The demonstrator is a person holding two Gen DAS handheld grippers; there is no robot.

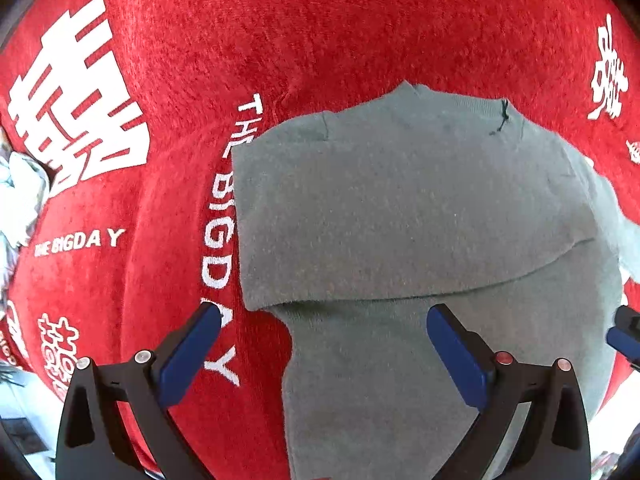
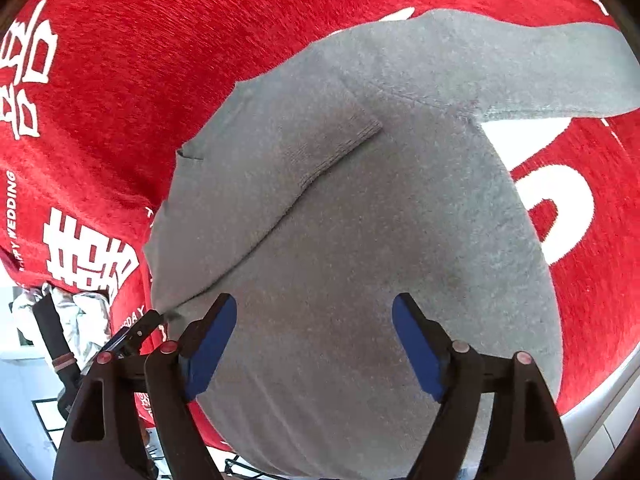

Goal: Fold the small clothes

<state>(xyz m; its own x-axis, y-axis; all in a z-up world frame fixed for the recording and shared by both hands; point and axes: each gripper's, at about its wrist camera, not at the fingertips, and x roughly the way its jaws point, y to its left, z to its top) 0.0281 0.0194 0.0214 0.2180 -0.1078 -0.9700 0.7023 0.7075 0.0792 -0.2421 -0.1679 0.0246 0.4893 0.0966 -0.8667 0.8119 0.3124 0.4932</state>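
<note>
Grey sweater (image 2: 360, 220) lies flat on the red cloth (image 2: 160, 60), one sleeve folded in; its unfolded sleeve (image 2: 540, 64) stretches beyond the right tongs (image 2: 314, 316), nearer than the left tongs (image 1: 324, 320), both released

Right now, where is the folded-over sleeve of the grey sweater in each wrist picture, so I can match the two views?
Left wrist view: the folded-over sleeve fills the centre, lying across the grey sweater; its lower edge runs just above the open left gripper.
Right wrist view: the sleeve lies left of centre, its cuff pointing toward the upper right.
Shared landmark: the red blanket with white lettering.
</note>
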